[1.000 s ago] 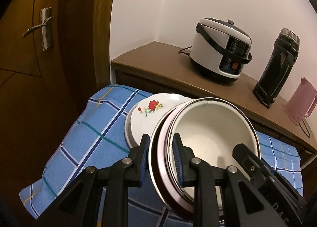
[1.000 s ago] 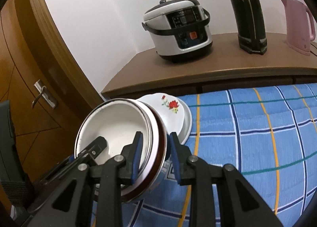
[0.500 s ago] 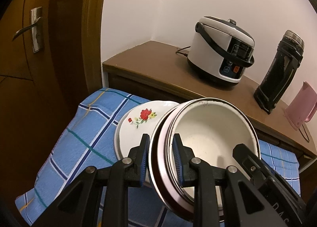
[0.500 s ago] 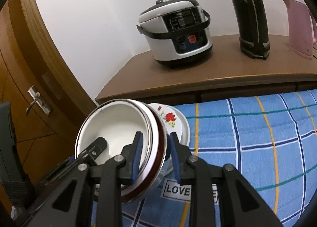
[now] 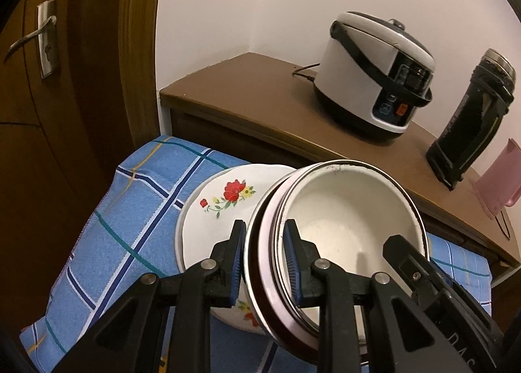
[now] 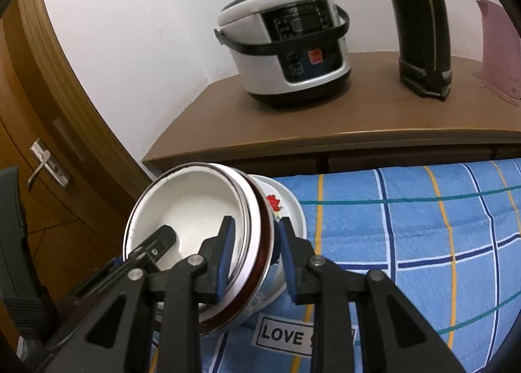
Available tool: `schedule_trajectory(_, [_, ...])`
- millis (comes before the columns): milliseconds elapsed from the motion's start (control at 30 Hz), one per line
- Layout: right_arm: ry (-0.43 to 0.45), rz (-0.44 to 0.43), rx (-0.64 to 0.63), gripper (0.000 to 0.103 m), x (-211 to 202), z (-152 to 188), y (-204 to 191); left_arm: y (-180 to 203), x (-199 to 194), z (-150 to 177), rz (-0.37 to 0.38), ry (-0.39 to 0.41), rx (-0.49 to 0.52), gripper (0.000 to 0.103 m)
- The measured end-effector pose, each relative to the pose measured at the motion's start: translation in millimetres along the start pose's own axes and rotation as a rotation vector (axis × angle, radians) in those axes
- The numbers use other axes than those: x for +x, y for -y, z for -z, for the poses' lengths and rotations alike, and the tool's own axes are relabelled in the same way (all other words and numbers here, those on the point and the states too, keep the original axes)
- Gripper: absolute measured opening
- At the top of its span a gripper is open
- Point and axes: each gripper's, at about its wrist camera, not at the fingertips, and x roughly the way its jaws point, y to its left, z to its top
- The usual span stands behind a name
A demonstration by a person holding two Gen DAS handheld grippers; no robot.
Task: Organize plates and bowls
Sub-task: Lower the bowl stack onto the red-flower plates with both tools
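- Closest to us, our left tongs (image 5: 263,255) pinch the rim of a stack of bowls (image 5: 345,210). One blue pad (image 5: 239,262) sits outside the rim and the other one inside.
- Our right tongs (image 6: 255,255) pinch the other side of the same stack of bowls (image 6: 192,210). So both tongs are closed on it, one on each side.
- The stack is tipped, and we see into the white top bowl. A pink rim and a dark red rim show under it.
- Just behind the stack is a white flower plate (image 5: 215,207) with a red flower. It lies on the blue checked cloth (image 5: 130,207), and the stack covers part of it.
- A patch on the cloth (image 6: 283,337) says "LOVE".
- Farther back is a brown worktop (image 5: 247,86). A white rice cooker (image 5: 374,73), a tall black flask (image 5: 472,125) and a pink jug (image 5: 498,184) stand on it.
- Off to the left is a wooden door (image 5: 39,112) with a metal handle (image 5: 35,34).
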Motion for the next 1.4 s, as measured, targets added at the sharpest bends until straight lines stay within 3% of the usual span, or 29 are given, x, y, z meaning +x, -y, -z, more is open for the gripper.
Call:
schedule_trajectory(533, [-0.076,-0.016,-0.026,0.027,29.8,-20.8,-13.9,-10.5,14.9,-21.0,-0.046,-0.022,-0.029,0.026])
schedule_trajectory(1400, [-0.162,-0.005,-0.033,0.027,56.1,-9.6,-5.9,-12.7,35.8,-10.9,-0.064,-0.079,-0.031,0.026])
